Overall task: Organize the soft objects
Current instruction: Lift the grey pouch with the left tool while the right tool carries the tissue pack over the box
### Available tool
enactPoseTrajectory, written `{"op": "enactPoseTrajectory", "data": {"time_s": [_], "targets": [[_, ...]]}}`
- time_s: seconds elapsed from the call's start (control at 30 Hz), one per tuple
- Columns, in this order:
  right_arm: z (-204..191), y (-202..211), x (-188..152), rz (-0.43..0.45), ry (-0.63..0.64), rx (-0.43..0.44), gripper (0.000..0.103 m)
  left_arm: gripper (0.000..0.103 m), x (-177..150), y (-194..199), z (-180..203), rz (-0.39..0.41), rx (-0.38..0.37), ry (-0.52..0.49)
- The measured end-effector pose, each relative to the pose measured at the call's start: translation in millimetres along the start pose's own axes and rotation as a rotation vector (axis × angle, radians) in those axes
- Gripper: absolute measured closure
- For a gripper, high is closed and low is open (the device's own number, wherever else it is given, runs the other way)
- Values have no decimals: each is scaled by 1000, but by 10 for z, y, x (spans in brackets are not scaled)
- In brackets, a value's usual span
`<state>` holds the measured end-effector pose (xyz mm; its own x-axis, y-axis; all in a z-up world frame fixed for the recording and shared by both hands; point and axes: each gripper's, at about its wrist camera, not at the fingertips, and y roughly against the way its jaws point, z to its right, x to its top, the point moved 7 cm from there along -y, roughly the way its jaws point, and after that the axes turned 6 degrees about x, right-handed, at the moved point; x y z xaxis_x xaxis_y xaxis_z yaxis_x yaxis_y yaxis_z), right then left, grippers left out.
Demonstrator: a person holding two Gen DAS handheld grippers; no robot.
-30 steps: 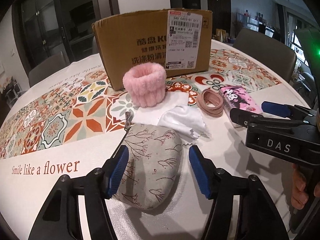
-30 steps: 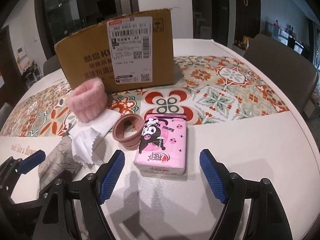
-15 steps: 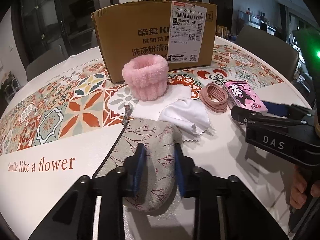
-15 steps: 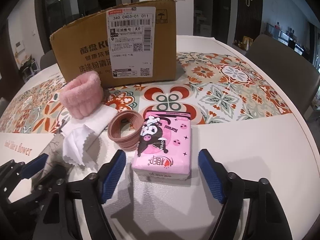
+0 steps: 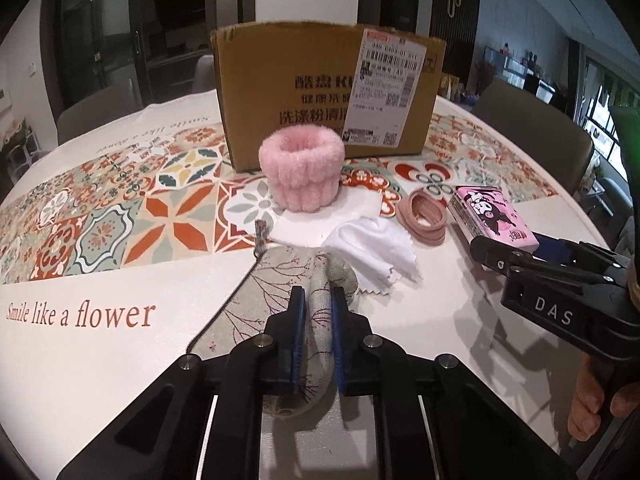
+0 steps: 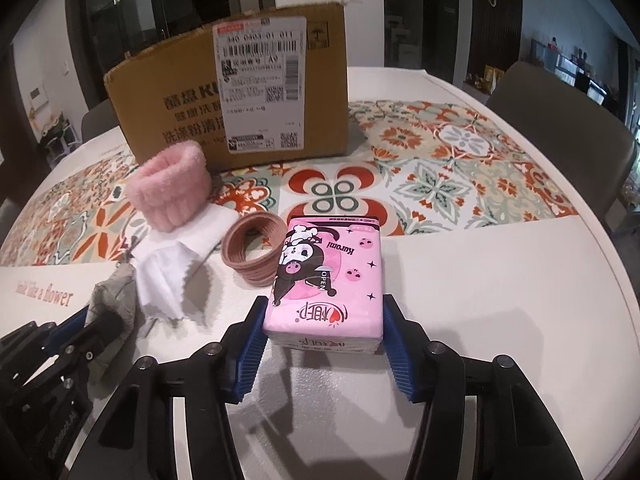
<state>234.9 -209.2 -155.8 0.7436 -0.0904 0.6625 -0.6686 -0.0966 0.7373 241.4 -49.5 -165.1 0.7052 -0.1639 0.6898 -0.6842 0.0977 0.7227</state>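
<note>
My left gripper [image 5: 318,336] is shut on a grey floral fabric pouch [image 5: 280,284], pinching it into a fold on the table. The pouch also shows at the left of the right wrist view [image 6: 114,300]. My right gripper [image 6: 324,344] has closed on the sides of a pink tissue pack [image 6: 326,280], which rests on the table. That pack shows at the right of the left wrist view [image 5: 490,216]. A fluffy pink band [image 5: 302,174], a white cloth [image 5: 372,250] and a stack of brown hair ties [image 5: 422,218] lie between the pouch and the cardboard box [image 5: 320,92].
The round table has a patterned tile cloth [image 5: 120,216] with a white border. The open cardboard box [image 6: 240,96] stands at the back. Grey chairs [image 6: 560,120] stand around the table edge. A white napkin [image 6: 208,228] lies under the pink band.
My left gripper has closed further on the pouch, squeezing it narrow. My right gripper has moved forward and closed from wide open onto the tissue pack.
</note>
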Motion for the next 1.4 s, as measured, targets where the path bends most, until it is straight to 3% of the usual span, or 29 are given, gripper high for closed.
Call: {"op": "enactPoseTrajectory", "data": {"time_s": [0.7, 1.4], "targets": [[-135, 533, 195, 138, 36, 17, 49, 91, 284, 547, -60, 163, -28, 48], [-294, 1188, 789, 373, 61, 67, 49, 91, 1015, 1089, -112, 398, -43, 58]]}}
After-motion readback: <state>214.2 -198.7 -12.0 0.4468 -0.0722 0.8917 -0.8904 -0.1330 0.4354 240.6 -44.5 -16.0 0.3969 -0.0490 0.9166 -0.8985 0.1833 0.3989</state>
